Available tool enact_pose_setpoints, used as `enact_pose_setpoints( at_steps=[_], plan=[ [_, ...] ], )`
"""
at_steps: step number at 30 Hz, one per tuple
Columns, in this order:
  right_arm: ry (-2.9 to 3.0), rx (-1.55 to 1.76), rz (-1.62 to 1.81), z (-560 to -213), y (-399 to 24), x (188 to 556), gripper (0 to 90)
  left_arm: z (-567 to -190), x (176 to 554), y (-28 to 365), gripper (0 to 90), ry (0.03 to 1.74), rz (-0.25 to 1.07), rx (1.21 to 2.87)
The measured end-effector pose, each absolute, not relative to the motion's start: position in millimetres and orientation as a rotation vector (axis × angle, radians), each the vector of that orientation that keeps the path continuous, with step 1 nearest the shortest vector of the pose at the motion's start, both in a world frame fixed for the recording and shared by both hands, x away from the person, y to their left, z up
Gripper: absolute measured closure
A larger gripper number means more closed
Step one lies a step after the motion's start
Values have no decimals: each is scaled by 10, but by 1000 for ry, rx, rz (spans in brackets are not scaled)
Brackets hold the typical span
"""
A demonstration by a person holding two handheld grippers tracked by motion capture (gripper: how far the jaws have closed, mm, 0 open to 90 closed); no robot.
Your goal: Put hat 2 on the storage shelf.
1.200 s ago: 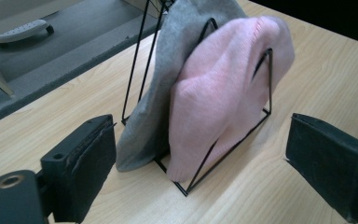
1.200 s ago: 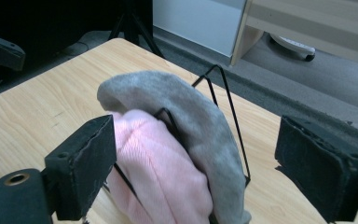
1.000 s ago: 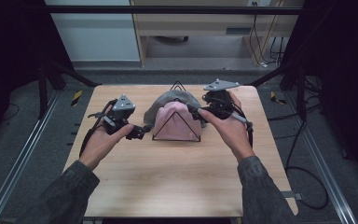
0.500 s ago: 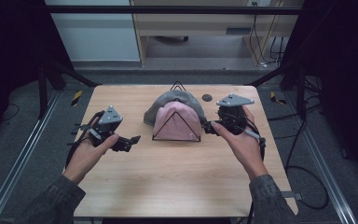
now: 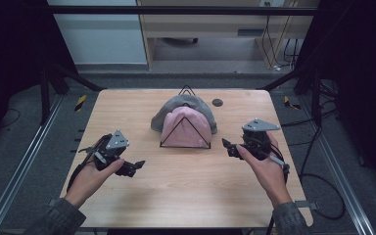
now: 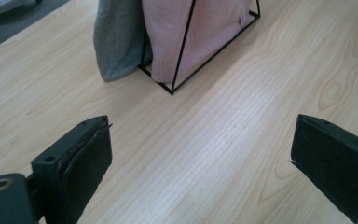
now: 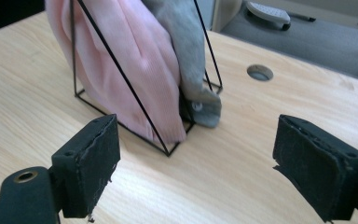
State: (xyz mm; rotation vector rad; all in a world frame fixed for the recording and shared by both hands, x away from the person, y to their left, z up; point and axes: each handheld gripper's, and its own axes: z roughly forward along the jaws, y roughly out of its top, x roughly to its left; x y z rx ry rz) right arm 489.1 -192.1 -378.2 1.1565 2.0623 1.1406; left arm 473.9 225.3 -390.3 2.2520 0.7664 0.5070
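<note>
Hats are what this work is about, and they sit in a thin black rack on the table.

Start close. The left gripper is held low over the wood, and its two black jaws stand wide apart with nothing between them. The right gripper is the same: jaws spread wide, only bare wood in the gap. Both are empty. I think they are held open like this so they are ready to take hold of something soft.

A bit farther on, ahead of both grippers, is the rack. From the left gripper the rack's corner is ahead and a little to the left. From the right gripper it is ahead and to the left too, and nearer. Neither gripper touches it.

The pink hat stands on its edge inside the wire frame, on the side nearest the grippers. The wires hold it up so it does not flop over. The grey hat stands just behind it, pressed against the pink one, and part of it hangs out past the frame.

Farther still, beyond the right gripper and the rack, there is a small round hole in the table.

The hats look tidy in the rack, so I think the job here is nearly done or about to start.
</note>
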Motion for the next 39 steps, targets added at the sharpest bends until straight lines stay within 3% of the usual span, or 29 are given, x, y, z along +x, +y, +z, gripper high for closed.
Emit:
enact_pose_setpoints(
  at_steps=[14, 39],
  plan=[
    [2109, 1223, 1105, -4181, -2100, 4742, 128, -4202, 4676, 2279, 47, 771, 456, 2327],
    [2317, 1287, 987, -4779, -1953, 4709, 79, -4749, 4694, 2577, 48, 911, 361, 2336]
  ],
)
